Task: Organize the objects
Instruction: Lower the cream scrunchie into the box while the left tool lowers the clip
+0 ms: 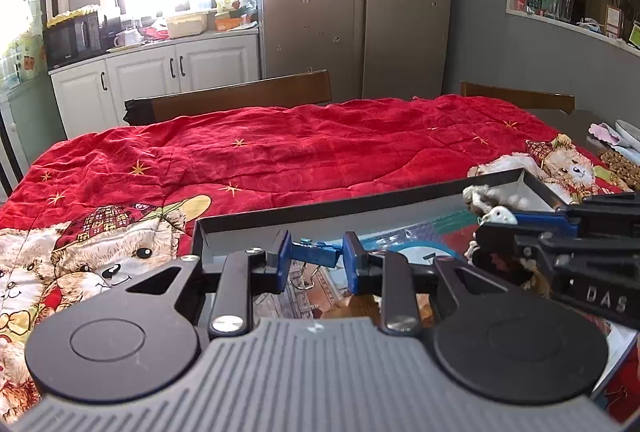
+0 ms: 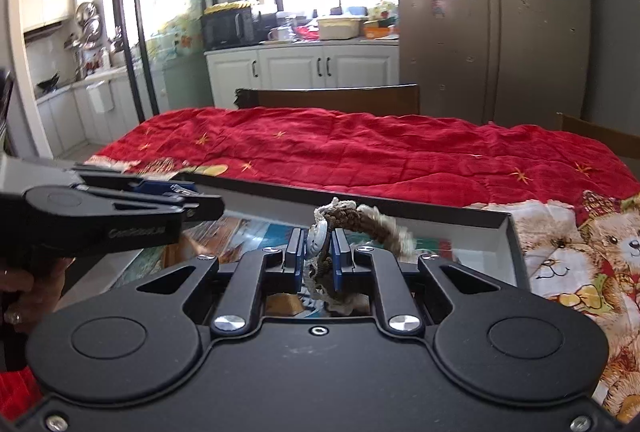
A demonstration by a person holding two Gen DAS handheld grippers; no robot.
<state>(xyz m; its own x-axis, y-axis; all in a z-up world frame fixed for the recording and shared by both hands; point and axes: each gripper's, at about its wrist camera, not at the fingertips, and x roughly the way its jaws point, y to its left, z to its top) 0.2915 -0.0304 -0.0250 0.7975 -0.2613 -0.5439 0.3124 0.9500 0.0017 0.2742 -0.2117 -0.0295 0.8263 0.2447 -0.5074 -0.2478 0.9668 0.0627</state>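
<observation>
Placement step in hand over the shallow box — left gripper clamped on blue clip, right gripper pinched on woven cord — lowering and release judged next.

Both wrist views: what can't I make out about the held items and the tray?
- Tray floor: both views, covered by gripper bodies.
- Blue clip in left gripper: left view, lower part hidden behind the fingers.
- Braided cord in right gripper: right view, lower end hidden by the gripper.
</observation>
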